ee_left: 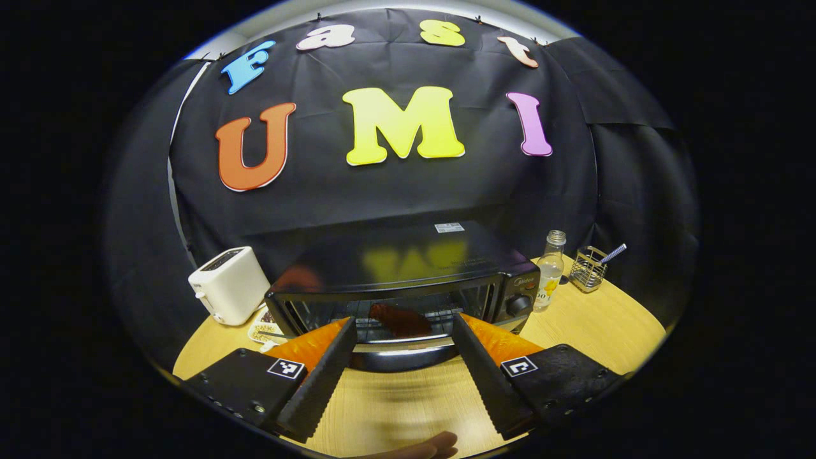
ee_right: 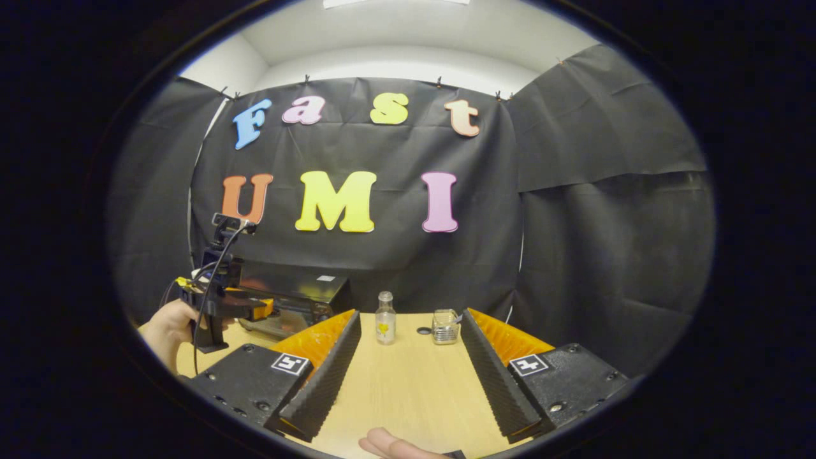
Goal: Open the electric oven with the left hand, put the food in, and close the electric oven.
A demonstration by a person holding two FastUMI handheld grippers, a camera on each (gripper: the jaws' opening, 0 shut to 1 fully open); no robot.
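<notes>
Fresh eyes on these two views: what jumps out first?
The black electric oven sits dead centre in the left gripper view, door shut, a reddish piece of food behind the glass, with the left gripper open just before it. A white toaster stands to its left, a small glass bottle and wire holder to its right on the wooden table.

A pale wooden bench [ee_left: 593, 325] carries it all. The black electric oven [ee_left: 408, 280] sits on it at the middle, a white toaster [ee_left: 228, 284] just beside its left end, with a small plate [ee_left: 261, 331] tucked in front of the toaster. Off the oven's right end stands a clear glass bottle [ee_left: 549, 271], and near that a wire rack [ee_left: 587, 269] with a small tool poking out. The near boards lie bare.
</notes>
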